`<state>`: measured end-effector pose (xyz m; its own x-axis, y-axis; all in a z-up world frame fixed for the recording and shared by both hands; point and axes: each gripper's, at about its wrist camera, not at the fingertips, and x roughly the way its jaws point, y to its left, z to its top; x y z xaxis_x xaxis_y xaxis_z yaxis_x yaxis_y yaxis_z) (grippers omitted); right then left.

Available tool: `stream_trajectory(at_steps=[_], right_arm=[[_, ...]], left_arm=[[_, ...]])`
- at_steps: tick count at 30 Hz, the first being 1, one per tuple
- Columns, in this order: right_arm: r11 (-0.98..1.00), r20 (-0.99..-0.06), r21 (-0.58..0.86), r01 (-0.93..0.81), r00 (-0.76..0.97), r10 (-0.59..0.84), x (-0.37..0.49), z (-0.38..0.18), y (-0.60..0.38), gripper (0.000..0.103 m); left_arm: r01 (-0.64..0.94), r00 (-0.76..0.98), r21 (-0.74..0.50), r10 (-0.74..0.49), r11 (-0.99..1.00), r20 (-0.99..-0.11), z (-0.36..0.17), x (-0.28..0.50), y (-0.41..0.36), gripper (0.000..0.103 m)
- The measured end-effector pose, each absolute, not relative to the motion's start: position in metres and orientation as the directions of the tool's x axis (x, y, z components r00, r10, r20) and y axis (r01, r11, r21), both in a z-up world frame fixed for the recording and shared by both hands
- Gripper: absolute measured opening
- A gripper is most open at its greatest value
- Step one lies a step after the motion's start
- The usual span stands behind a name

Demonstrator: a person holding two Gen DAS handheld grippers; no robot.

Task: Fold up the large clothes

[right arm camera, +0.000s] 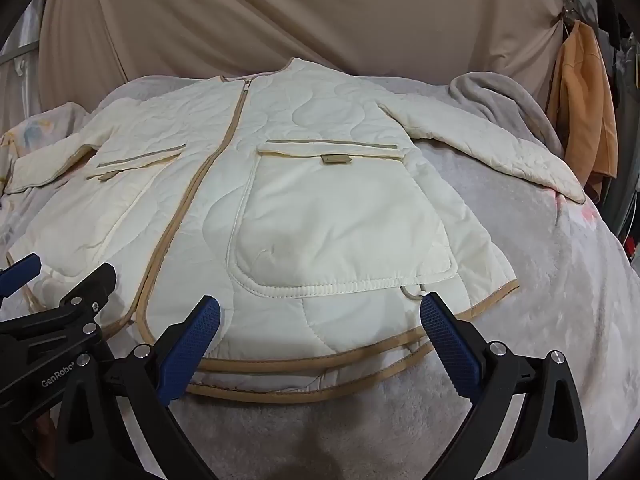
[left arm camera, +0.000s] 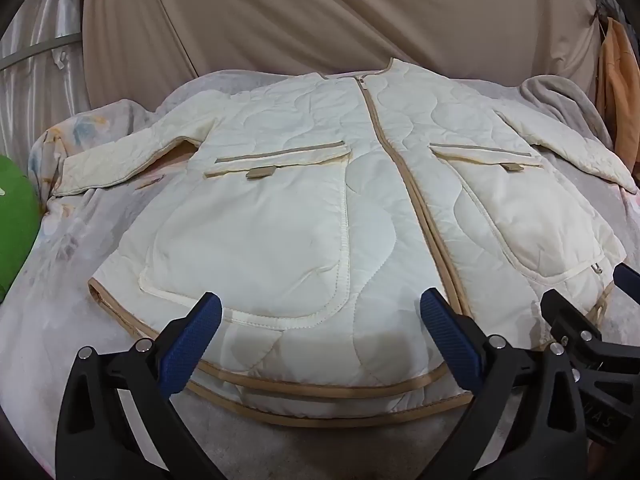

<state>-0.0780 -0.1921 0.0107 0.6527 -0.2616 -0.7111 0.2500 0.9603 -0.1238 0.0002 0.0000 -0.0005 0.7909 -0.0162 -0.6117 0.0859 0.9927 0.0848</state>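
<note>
A grey blanket covers the bed, with a beige curtain hanging behind it. A cream quilted jacket lies flat and face up on the blanket, zipped shut, sleeves spread to both sides, hem nearest the cameras. The left gripper hovers over the hem with its jaws wide apart, holding nothing. The right gripper hangs beside it, equally wide and empty. An orange cloth hangs at the far right.

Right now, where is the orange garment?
The orange garment hangs at the far right of both wrist views, beyond the quilted jacket and beside the grey blanket.
</note>
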Motion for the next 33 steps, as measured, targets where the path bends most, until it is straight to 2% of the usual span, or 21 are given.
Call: stream_trajectory(at_steps=[6, 33], right_arm=[[0.959, -0.706, -0.128, 0.253, 0.656, -0.267, -0.083, 0.013, -0.186, 0.098], [0.957, -0.705, -0.140, 0.252, 0.654, -0.276, -0.084, 0.008, -0.187, 0.098]], left_arm=[[0.072, 0.796, 0.127, 0.020, 0.989, -0.605, 0.001, 0.001, -0.006, 0.094], [0.054, 0.796, 0.139, 0.042, 0.989, -0.604, 0.000, -0.006, -0.003, 0.093]])
